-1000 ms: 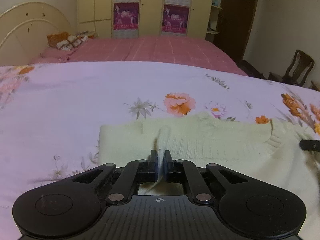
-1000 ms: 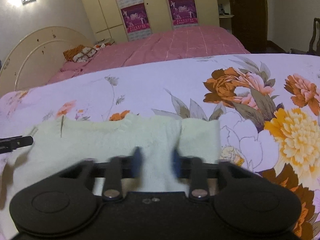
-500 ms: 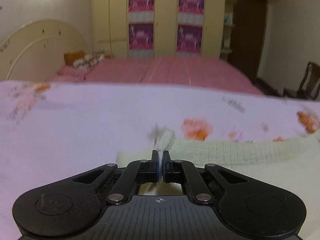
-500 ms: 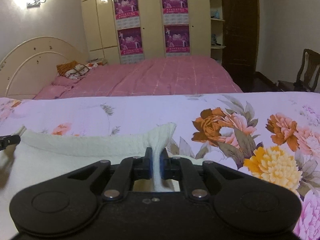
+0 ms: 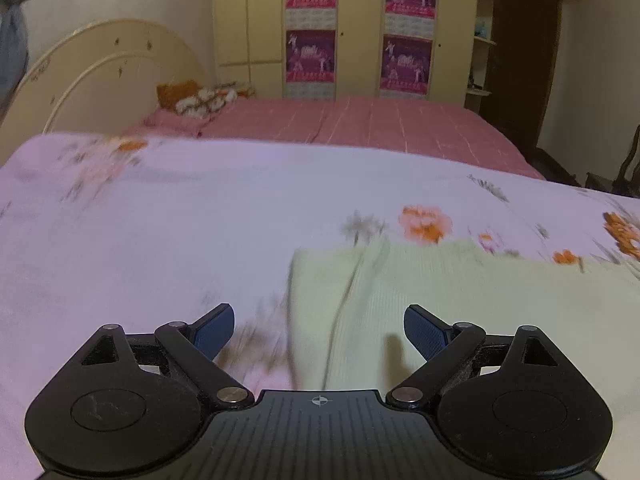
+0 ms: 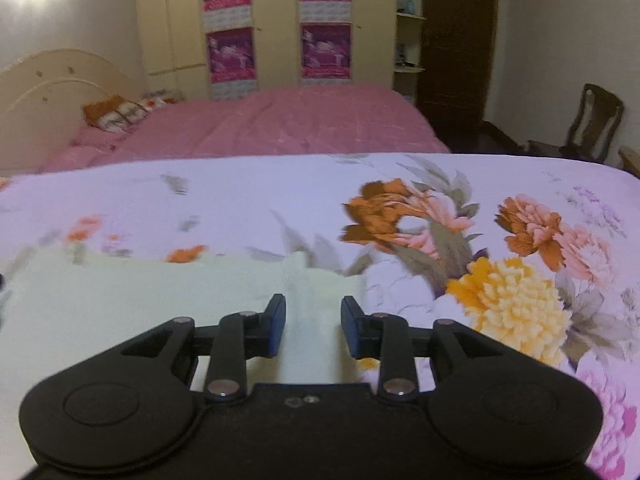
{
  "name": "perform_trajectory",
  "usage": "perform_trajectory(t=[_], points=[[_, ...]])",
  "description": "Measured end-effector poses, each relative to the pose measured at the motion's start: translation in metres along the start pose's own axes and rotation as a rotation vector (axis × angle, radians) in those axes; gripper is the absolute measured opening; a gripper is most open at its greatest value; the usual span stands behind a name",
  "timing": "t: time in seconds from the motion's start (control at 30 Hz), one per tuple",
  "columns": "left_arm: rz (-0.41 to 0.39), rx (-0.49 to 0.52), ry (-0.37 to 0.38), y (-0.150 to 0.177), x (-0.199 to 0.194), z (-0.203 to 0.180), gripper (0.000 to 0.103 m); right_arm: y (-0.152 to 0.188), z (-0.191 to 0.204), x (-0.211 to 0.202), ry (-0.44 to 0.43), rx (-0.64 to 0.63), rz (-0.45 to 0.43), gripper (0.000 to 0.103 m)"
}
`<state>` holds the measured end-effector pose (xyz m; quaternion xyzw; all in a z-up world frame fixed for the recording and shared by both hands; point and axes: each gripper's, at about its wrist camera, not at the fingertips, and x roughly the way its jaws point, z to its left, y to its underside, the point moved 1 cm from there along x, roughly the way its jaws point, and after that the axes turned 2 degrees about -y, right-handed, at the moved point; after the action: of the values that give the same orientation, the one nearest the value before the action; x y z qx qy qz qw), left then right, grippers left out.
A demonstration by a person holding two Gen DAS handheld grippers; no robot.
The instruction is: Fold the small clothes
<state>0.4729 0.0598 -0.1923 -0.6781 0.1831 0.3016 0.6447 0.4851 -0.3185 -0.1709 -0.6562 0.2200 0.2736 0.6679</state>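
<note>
Pale green knit, one small sweater (image 5: 460, 300), lies flat on the floral bedspread (image 5: 160, 220), and it is the only garment I count on this bed. Two grippers work over it, one at each end. Behind the near bed is a second bed with a pink cover (image 5: 360, 124), a cream headboard (image 5: 100, 72) and a few cushions (image 5: 200, 98) at its head. Four purple posters (image 6: 230, 54) hang on the cream wardrobe (image 5: 248, 28), two above two. One dark wooden chair (image 6: 592, 124) stands by the right wall beside a dark door (image 6: 452, 32). Nothing lies between either claw and the knit.

On the left end, the left gripper (image 5: 318, 326) has just been opening and now stands spread wide, with nothing held. The sweater's left edge runs down between its two blue pads (image 5: 420, 332), lying on the bedspread below them and clear of both; the right pad is over the knit, the left pad over bare sheet. This view is smeared by motion.

On the right end, the right gripper (image 6: 312, 326) has also just been opening, though only partway. A narrow strip of the sweater's right edge (image 6: 310, 288) lies in the gap, and the pads do not press on it. To its right the bedspread's large orange and yellow flowers (image 6: 508, 300) begin.
</note>
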Motion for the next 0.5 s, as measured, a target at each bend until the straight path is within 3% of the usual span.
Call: perform_trajectory(t=[0.2, 0.5], points=[[0.091, -0.165, 0.068, 0.04, -0.048, 0.03, 0.091, 0.025, 0.046, -0.032, -0.156, -0.006, 0.025, 0.034], [0.182, -0.36, 0.155, 0.101, -0.09, 0.058, 0.091, 0.06, 0.089, -0.05, -0.215, -0.011, 0.073, 0.035]])
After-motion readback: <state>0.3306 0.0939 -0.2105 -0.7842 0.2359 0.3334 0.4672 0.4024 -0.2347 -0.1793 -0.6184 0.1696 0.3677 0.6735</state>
